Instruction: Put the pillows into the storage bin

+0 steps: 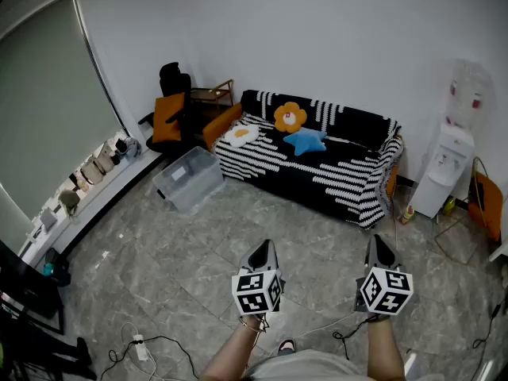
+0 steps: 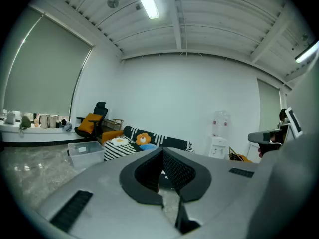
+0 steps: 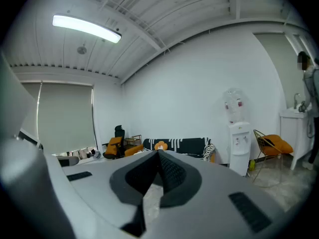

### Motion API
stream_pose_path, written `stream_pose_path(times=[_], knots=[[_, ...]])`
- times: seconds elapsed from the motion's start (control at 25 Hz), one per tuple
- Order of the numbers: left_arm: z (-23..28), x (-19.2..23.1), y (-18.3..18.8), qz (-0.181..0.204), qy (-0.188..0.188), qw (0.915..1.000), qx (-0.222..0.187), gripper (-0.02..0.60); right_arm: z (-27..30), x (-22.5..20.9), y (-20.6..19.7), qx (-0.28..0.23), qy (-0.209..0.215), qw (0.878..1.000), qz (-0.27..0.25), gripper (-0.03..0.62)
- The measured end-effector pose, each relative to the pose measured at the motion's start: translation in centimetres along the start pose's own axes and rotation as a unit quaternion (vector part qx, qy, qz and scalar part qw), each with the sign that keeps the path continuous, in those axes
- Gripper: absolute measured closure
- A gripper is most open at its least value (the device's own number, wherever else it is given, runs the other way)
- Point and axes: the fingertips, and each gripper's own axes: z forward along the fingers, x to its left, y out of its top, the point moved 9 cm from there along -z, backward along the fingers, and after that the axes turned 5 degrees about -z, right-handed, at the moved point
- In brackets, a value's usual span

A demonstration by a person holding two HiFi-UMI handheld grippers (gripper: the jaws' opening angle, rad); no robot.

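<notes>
Left fingers (image 2: 180, 172) and right fingers (image 3: 172, 173) clench empty, far from seemingly three pillows (image 1: 290, 117).

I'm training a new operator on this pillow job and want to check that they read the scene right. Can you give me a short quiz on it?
1. True or false: a pillow already lies in the storage bin.
2. Which pillow on the sofa lies nearest the bin? A) orange flower B) blue star C) fried egg
3. What do the left gripper and the right gripper hold?

Key
1. False: no pillow is in the bin; all three are on the sofa.
2. C; the orange flower and blue star lie further along the seat.
3. Nothing: both have their jaws shut, well short of the sofa.
</notes>
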Motion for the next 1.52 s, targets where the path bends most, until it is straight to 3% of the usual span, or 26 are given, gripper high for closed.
stream_pose_path(times=[1.0, 1.16, 1.52], knots=[[-0.9, 1.0, -0.3, 0.000, -0.014, 0.9999, 0.007, 0.577, -0.8, 0.8, -1.2, 0.018, 0.002, 1.000, 0.014, 0.592], [-0.5, 0.6, 0.0, 0.002, -0.024, 0.9996, 0.014, 0.497, -1.0, 0.5, -1.4, 0.023, -0.003, 1.000, 0.017, 0.592], [0.9, 1.5, 0.3, 0.006, -0.025, 0.9996, 0.013, 0.402, -0.3, -0.1, -1.7, 0.030, -0.020, 0.999, 0.026, 0.592]])
